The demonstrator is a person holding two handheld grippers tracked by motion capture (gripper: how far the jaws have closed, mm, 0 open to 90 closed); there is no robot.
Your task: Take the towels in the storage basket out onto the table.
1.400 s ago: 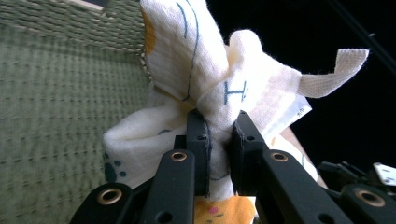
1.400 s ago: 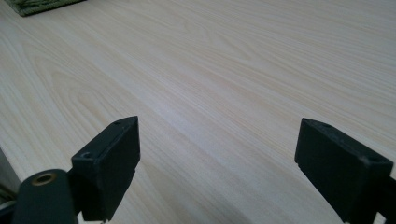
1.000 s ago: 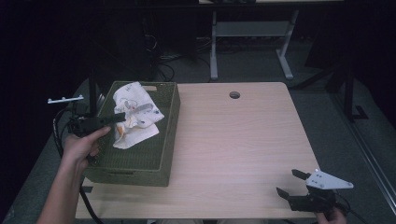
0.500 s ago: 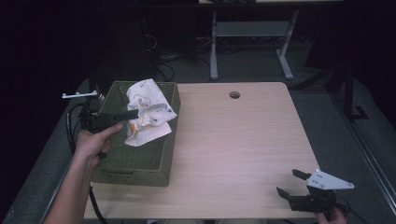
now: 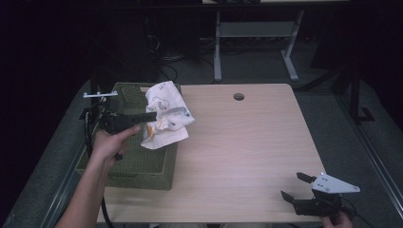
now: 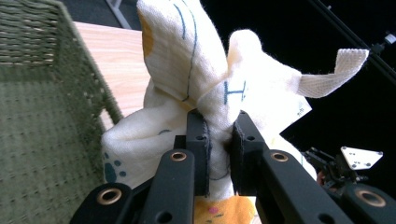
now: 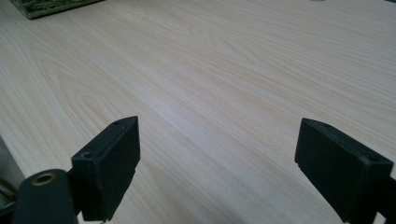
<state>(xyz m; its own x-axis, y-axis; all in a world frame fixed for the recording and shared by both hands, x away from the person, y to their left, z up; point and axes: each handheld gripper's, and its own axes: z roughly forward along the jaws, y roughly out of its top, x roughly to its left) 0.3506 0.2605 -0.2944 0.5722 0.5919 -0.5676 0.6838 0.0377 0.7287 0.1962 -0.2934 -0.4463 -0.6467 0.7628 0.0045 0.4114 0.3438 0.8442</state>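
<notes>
Cloth (image 6: 205,88) is pinched in the left gripper (image 6: 219,140), whose jaws are closed on a bunched fold near its middle, with loose flaps standing above the pads and more fabric hanging below. In the high view the cloth (image 5: 166,116) hangs off the gripper tip (image 5: 151,115) over the right rim of the green basket (image 5: 142,161), partly above the table (image 5: 247,142). The right gripper (image 7: 217,163) has its jaws spread wide with nothing between them, held low over bare tabletop at the near right corner (image 5: 300,186).

Risks, as I judge them:

- The grip takes only a fold, not the whole bundle. Soft fabric can creep out from between the pads if the hand swings sideways quickly, and the cloth would drop half in the basket, half on the table.
- The hanging lower edge sits close to the basket rim. Carried across too low, it could snag the woven wall and either drag the basket or pull the fold from the jaws.
- The cloth is crumpled, so laying it down from one pinch point would likely leave it heaped rather than flat.
- The right gripper is well apart from the cloth; a long reach to take a second corner could mean grabbing a doubled layer instead of a single edge.
</notes>
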